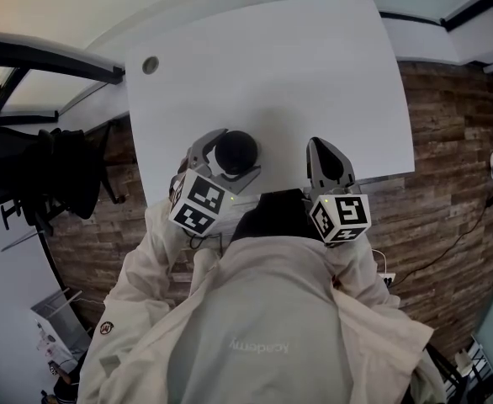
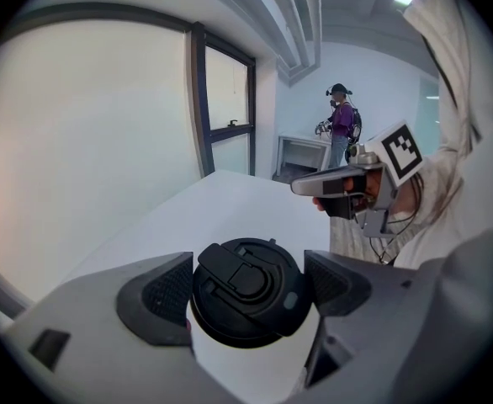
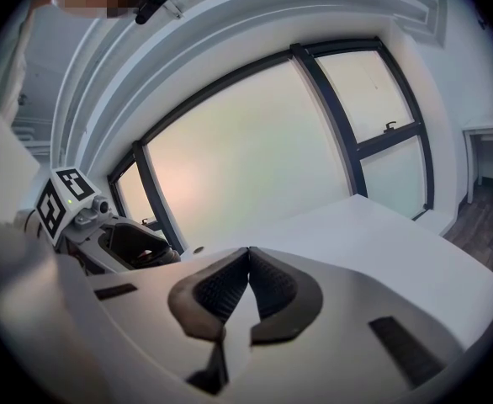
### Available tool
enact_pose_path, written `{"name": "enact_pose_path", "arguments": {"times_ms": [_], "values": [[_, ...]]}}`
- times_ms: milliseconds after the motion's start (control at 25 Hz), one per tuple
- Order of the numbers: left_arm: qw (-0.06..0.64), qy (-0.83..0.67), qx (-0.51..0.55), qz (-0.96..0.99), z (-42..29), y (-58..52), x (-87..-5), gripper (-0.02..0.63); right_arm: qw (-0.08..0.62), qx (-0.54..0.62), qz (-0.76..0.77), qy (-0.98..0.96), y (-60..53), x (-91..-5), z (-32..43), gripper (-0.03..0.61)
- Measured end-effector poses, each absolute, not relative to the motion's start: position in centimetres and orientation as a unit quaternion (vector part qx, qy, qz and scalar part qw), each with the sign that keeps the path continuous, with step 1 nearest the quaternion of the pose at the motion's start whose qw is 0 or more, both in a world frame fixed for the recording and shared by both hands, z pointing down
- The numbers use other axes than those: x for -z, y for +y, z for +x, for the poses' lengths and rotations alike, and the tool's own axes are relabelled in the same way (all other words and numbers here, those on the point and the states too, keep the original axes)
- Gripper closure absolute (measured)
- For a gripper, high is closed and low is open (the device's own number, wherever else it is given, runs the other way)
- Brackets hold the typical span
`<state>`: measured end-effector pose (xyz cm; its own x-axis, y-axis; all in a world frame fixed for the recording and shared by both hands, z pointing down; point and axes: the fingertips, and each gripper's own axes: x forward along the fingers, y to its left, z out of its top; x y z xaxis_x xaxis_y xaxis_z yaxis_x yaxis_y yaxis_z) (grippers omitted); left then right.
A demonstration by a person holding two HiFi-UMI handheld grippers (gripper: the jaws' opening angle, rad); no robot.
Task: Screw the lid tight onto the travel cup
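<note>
The travel cup stands near the front edge of the white table (image 1: 272, 74), its white body (image 2: 259, 364) topped by a black lid (image 2: 246, 291) with a flip tab. My left gripper (image 1: 230, 156) reaches down over it. Its two dark pads (image 2: 166, 291) press on the lid's sides, so it is shut on the cup. The lid (image 1: 235, 151) shows as a black disc from above. My right gripper (image 1: 329, 168) hovers a short way to the right of the cup, jaws shut with nothing between them, and its pads (image 3: 221, 291) meet in the right gripper view.
A round cable hole (image 1: 150, 65) sits in the table's far left corner. A black office chair (image 1: 53, 171) stands on the wood floor at the left. Far off in the left gripper view stands another person (image 2: 342, 129). Large windows fill the wall.
</note>
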<state>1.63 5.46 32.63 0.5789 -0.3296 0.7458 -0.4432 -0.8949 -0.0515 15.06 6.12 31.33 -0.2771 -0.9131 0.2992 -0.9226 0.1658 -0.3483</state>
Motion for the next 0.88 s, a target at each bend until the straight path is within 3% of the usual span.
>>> {"name": "enact_pose_path", "arguments": {"times_ms": [880], "values": [[0.099,-0.279,-0.303,0.906,1.5,4.3,-32.4,0.193,-0.003,-0.236,0.478,-0.846,4.8,-34.8,10.3,0.554]]}}
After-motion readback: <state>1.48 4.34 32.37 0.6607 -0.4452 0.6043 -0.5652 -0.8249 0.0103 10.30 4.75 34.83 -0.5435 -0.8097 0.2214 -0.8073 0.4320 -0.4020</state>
